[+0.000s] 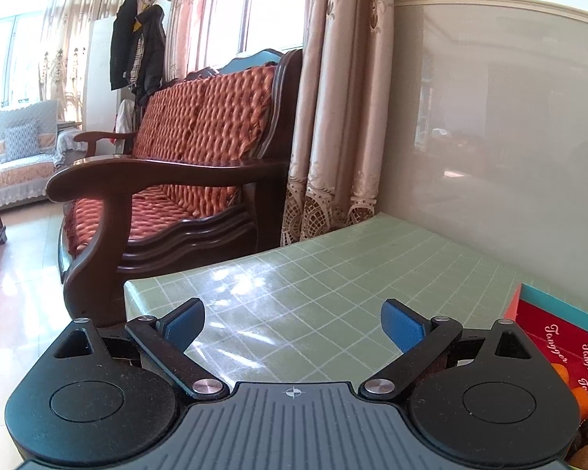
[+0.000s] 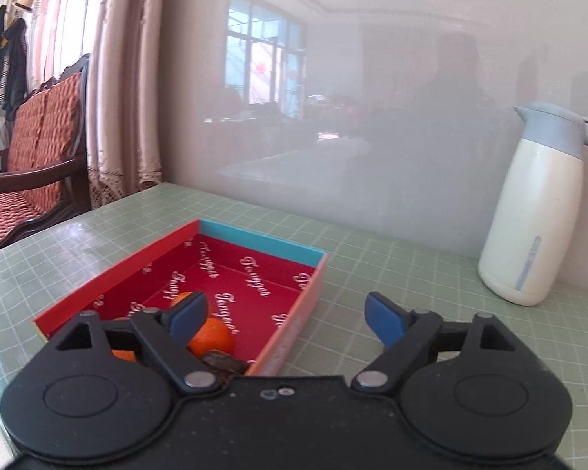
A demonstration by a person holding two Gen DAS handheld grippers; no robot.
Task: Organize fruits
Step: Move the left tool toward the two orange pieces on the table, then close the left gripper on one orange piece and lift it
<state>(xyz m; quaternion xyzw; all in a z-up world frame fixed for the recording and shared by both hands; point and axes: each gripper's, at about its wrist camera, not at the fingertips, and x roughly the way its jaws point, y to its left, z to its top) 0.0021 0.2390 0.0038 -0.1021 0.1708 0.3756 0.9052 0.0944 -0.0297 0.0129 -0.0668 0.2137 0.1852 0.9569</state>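
One white jug [image 2: 537, 211] stands well right of the red box [image 2: 254, 262].

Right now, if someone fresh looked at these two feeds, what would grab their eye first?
Most likely the bright red box with the teal end wall, open on the green checked tablecloth, with oranges and a dark fruit at its near end. The right tool stands open above the box's near right corner, holding nothing. A white jug stands by the wall on the right.
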